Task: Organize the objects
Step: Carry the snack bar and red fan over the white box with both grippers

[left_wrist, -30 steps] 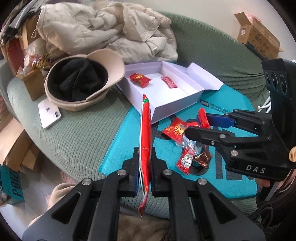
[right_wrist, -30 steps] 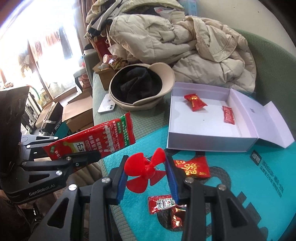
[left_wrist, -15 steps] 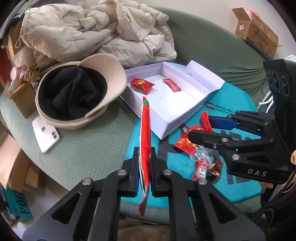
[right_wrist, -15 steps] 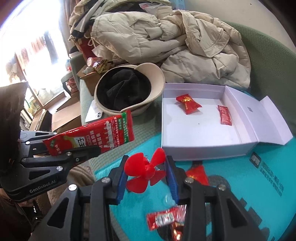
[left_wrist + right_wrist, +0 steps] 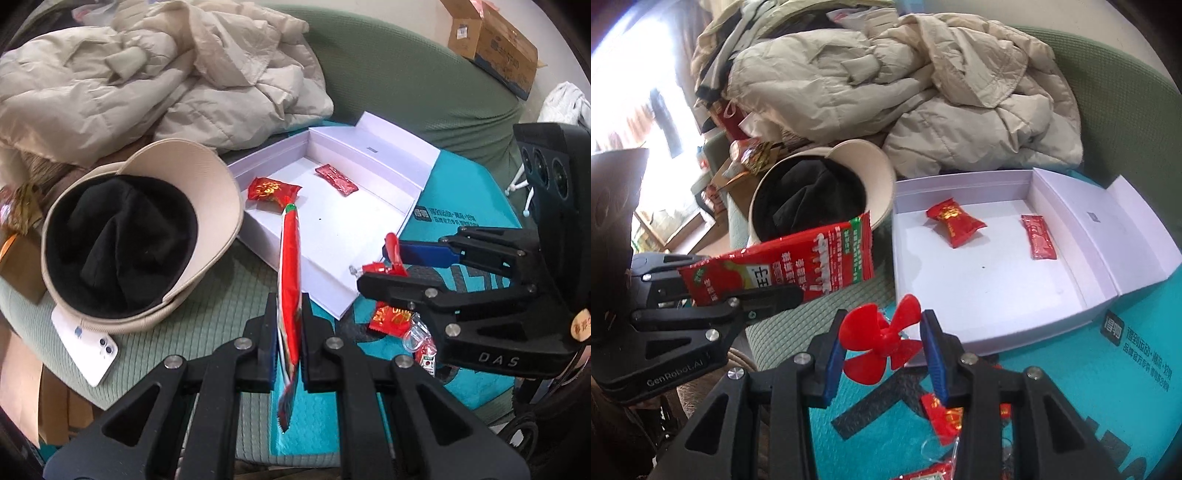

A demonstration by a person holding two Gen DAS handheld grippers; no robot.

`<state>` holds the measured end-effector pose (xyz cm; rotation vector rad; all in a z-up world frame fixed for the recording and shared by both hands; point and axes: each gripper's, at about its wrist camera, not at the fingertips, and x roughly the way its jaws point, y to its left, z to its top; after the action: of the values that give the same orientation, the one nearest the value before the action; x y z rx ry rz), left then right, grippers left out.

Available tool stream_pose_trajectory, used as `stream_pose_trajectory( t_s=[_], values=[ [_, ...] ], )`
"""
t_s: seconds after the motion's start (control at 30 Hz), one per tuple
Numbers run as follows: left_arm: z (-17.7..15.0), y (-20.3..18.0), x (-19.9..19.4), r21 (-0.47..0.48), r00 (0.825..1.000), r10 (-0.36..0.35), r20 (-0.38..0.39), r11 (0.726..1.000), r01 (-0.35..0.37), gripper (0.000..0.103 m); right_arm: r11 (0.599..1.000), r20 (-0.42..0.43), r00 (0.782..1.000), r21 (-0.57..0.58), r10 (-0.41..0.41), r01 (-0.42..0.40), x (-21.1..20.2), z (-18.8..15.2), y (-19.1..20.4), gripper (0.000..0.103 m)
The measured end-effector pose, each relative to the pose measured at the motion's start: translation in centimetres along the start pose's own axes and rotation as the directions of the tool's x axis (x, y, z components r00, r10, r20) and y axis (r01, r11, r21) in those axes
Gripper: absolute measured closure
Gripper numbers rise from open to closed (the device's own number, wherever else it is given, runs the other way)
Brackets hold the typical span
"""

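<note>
My left gripper (image 5: 289, 301) is shut on a long red tomato sauce packet (image 5: 290, 251), held edge-up over the green cushion just short of the open white box (image 5: 332, 236). The right wrist view shows the packet (image 5: 783, 266) side-on. My right gripper (image 5: 883, 326) is shut on a red plastic propeller (image 5: 879, 343) above the teal mat (image 5: 1108, 387), near the box's front wall (image 5: 1015, 332). Inside the box lie a red candy (image 5: 955, 221) and a small red sachet (image 5: 1039, 238). More red packets (image 5: 393, 317) lie loose on the mat.
A beige cap holding a black hat (image 5: 122, 236) sits left of the box, with a white phone (image 5: 86, 343) beside it. A beige padded jacket (image 5: 147, 74) is piled behind. A cardboard carton (image 5: 491, 44) rests on the sofa back.
Both grippers have travelled across the sofa toward the white box, rolling slightly. Each keeps its hold. The box now sits closer in both views.
</note>
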<state>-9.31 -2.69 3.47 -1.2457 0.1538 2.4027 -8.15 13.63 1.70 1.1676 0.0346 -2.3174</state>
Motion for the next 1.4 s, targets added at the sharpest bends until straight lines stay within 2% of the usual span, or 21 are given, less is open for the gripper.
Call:
stream_pose_trajectory(
  t_s=[0.17, 0.33, 0.53, 1.03, 1.4],
  values=[
    [1.6, -0.9, 1.3, 0.061, 0.999, -0.038, -0.021, 0.997, 0.039, 0.094, 0.997, 0.033, 0.998, 0.059, -0.050, 0.048, -0.4, 0.4, -1.5, 0.064],
    [3.1, -2.2, 1.9, 0.127, 0.998, -0.056, -0.007, 0.990, 0.056, 0.094, 0.987, 0.050, 0.992, 0.116, -0.115, 0.109, -1.3, 0.3, -3.1, 0.064],
    [4.5, -2.8, 1.6, 0.136, 0.997, -0.082, 0.015, 0.988, 0.079, 0.094, 0.976, 0.064, 0.985, 0.158, -0.162, 0.150, -2.4, 0.1, -4.6, 0.064],
    [7.0, -5.0, 2.0, 0.150, 0.995, -0.087, 0.041, 0.985, 0.080, 0.094, 0.983, 0.129, 0.976, 0.088, -0.174, 0.163, -4.6, 2.4, -5.8, 0.064],
    [8.9, -4.8, 4.2, 0.081, 0.996, -0.079, 0.035, 0.994, 0.076, 0.094, 0.984, 0.157, 0.971, 0.034, -0.179, 0.175, -4.1, 4.7, -8.0, 0.064]
  ],
)
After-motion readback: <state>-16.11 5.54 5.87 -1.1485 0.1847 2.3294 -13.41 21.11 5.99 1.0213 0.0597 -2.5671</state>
